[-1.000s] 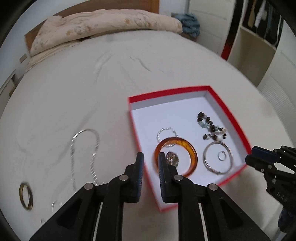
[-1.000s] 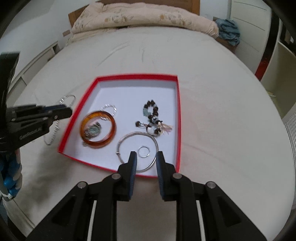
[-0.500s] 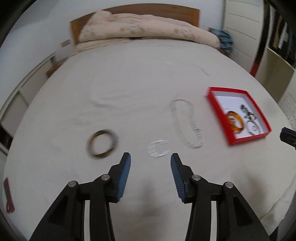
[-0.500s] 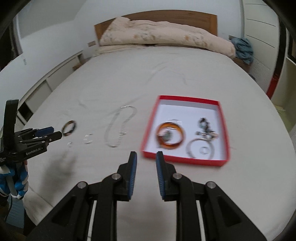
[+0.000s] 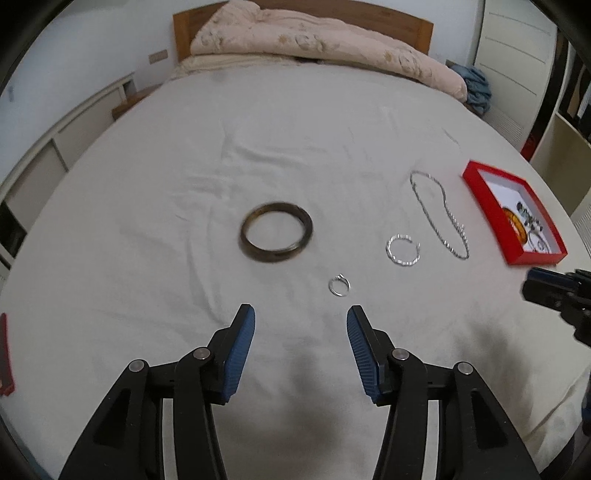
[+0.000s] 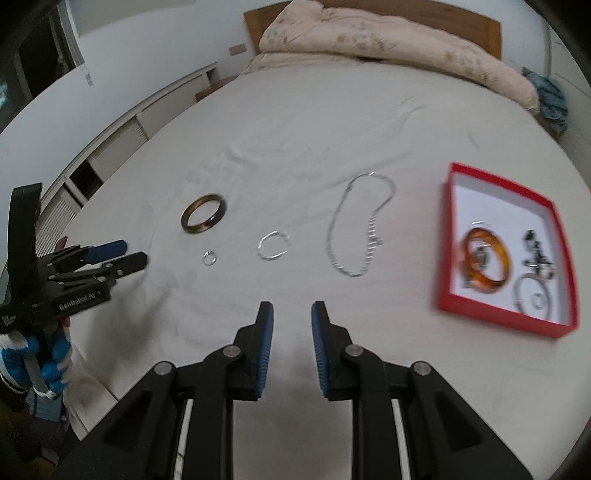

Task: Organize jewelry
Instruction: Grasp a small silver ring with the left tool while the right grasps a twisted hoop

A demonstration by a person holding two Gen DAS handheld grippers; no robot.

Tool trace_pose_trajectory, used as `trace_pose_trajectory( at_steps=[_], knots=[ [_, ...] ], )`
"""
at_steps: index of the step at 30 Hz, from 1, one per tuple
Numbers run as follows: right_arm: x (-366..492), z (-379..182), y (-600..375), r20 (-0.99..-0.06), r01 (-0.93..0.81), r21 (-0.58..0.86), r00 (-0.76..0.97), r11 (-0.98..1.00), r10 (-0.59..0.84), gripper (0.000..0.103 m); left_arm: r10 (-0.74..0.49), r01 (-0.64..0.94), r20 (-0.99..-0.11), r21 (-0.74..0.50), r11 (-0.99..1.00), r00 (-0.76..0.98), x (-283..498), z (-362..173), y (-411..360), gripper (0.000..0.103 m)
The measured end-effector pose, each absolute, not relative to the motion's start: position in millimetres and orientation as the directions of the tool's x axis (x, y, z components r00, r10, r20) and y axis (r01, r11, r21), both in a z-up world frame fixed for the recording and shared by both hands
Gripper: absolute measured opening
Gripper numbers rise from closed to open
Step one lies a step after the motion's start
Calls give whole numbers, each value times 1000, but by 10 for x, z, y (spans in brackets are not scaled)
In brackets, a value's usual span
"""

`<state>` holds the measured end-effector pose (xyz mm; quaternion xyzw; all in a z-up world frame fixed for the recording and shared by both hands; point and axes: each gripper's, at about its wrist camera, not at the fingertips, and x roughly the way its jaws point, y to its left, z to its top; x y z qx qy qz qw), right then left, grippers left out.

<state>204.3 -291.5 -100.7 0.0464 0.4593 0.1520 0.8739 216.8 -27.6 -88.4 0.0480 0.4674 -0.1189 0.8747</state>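
On the white bed sheet lie a dark brown bangle (image 5: 276, 232) (image 6: 203, 219), a small silver ring (image 5: 339, 286) (image 6: 209, 257), a thin silver bracelet (image 5: 403, 250) (image 6: 273, 245) and a silver chain necklace (image 5: 439, 214) (image 6: 360, 229). A red box (image 5: 487, 206) (image 6: 445, 236) at the right holds an amber bangle (image 6: 487, 259), a bead bracelet and silver hoops. My left gripper (image 5: 300, 336) (image 6: 120, 253) is open and empty, just short of the small ring. My right gripper (image 6: 291, 321) (image 5: 535, 284) is open a little and empty, near the front edge.
A rolled beige duvet (image 5: 325, 44) lies against the wooden headboard (image 5: 391, 14) at the far end. A blue cloth (image 5: 476, 88) sits at the bed's far right corner. White cabinets (image 6: 122, 136) run along the left; shelves (image 5: 554, 140) stand at the right.
My left gripper left the red box, swung left over the loose jewelry and opened wide. My right gripper pulled back from the box, swung left and opened slightly.
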Motion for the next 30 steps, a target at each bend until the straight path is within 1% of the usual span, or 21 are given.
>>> trace_pose_trajectory(
  at_steps=[1,2,12,15,18,22,30],
  knots=[
    [2078,-1056,-2878,-792,-226,226,524,948,313,30,-166,260,-833,-28,965,527,2198,-930,-302,51],
    [2122,-1112,-2844,-796,-229,232,514,945,320,31,-168,268,-838,-28,963,519,2232,-990,-330,51],
    [2627,-1602,-2581,-826,-268,255,438,929,353,32,-201,314,-861,-51,948,467,2568,-1415,-533,51],
    [2753,-1689,-2516,-827,-287,252,432,924,359,32,-207,339,-855,-38,940,476,2625,-1469,-580,46],
    [2852,-1714,-2472,-821,-305,247,438,920,366,32,-216,363,-850,-31,931,480,2670,-1487,-604,37],
    [2943,-1732,-2426,-816,-328,232,446,916,367,32,-229,382,-846,-33,923,481,2698,-1480,-578,19],
    [3041,-1757,-2338,-813,-343,199,465,918,350,33,-247,356,-842,-70,932,480,2684,-1409,-432,19]
  ],
)
